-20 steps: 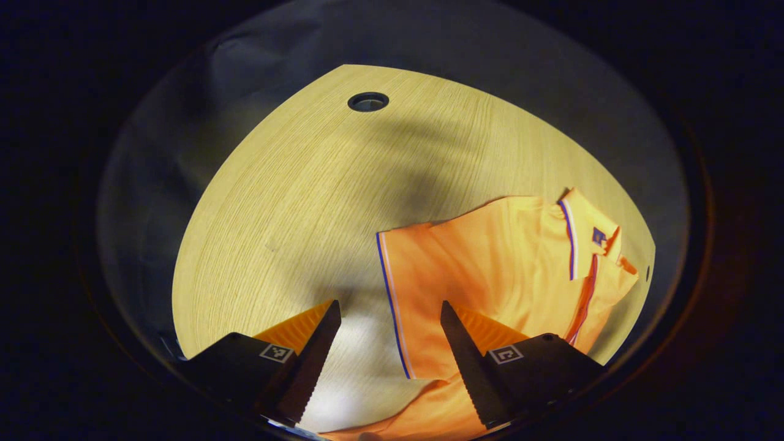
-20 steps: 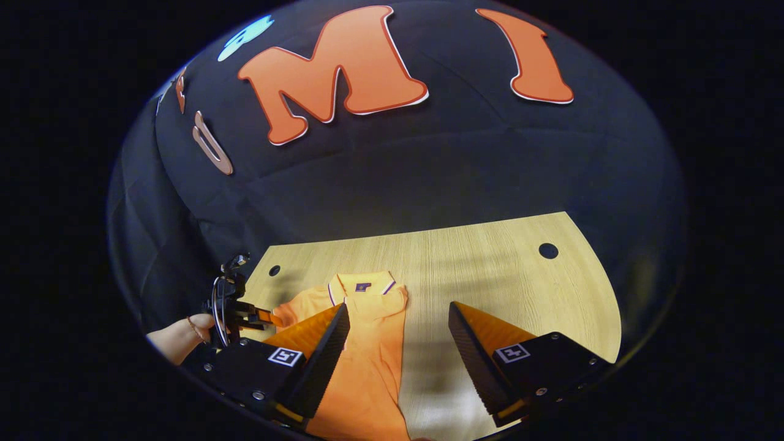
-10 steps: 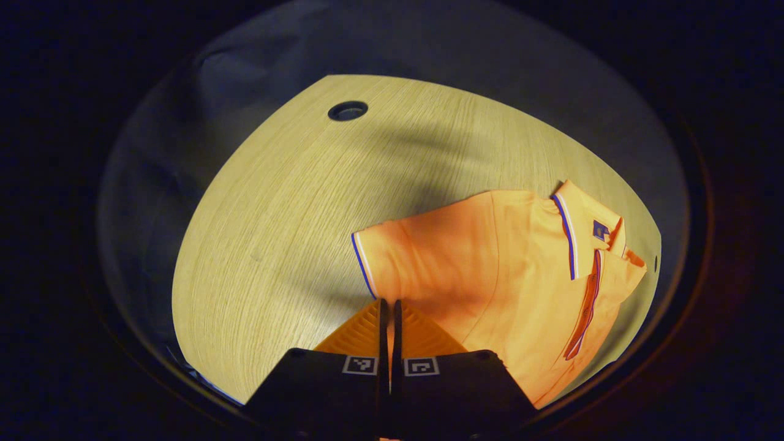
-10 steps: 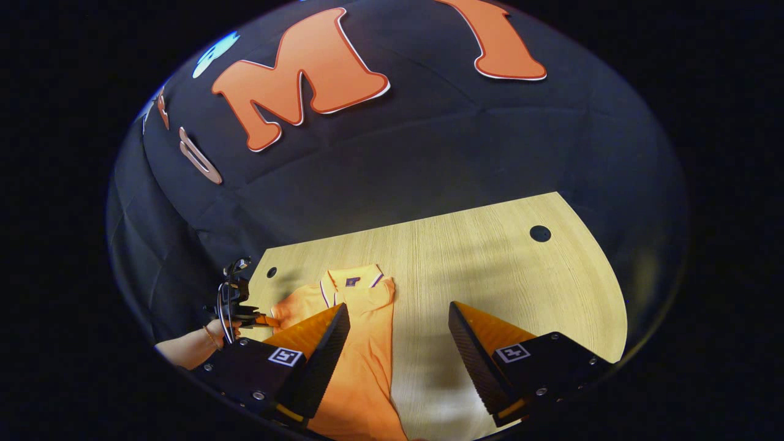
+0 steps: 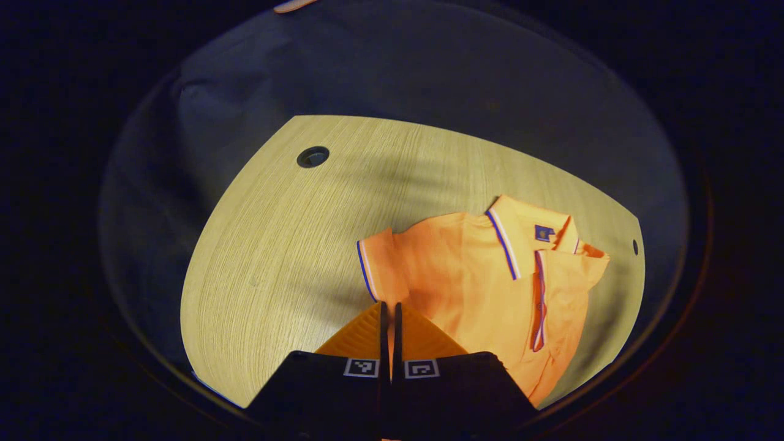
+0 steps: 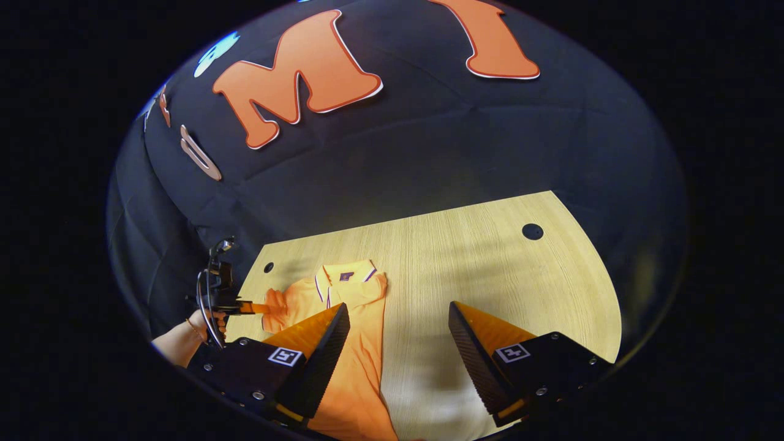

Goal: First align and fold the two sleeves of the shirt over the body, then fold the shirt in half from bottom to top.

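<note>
In the left gripper view the orange shirt [image 5: 490, 288] lies on the wooden table [image 5: 275, 245], right of centre and toward the lower right of the frame, collar [image 5: 527, 236] at the upper right and placket running down from it; the striped cuff of one sleeve [image 5: 373, 269] stands just above the tips of the left gripper [image 5: 388, 309], whose fingers are pressed together at the bottom centre with a sliver of the sleeve's lower edge apparently between them — I judge it a pinch on the sleeve, though the contact itself is hard to see; in the right gripper view the same tool shows small at the lower left, held by a hand [image 6: 196, 324], its tip meeting the sleeve's edge; the right gripper [image 6: 398, 324] hangs with its fingers spread wide apart, holding nothing, over the shirt's body at the lower centre of that frame; the shirt's right-hand side there already ends in a straight edge by the collar, which suggests one sleeve is folded in, though I cannot be sure; the step in hand, as I read it, is the sleeve fold on the left gripper's side — the next move calls for carrying the pinched sleeve across and over the body, laying it flat and aligned before letting go; the bottom-to-top fold is not yet done.
</note>
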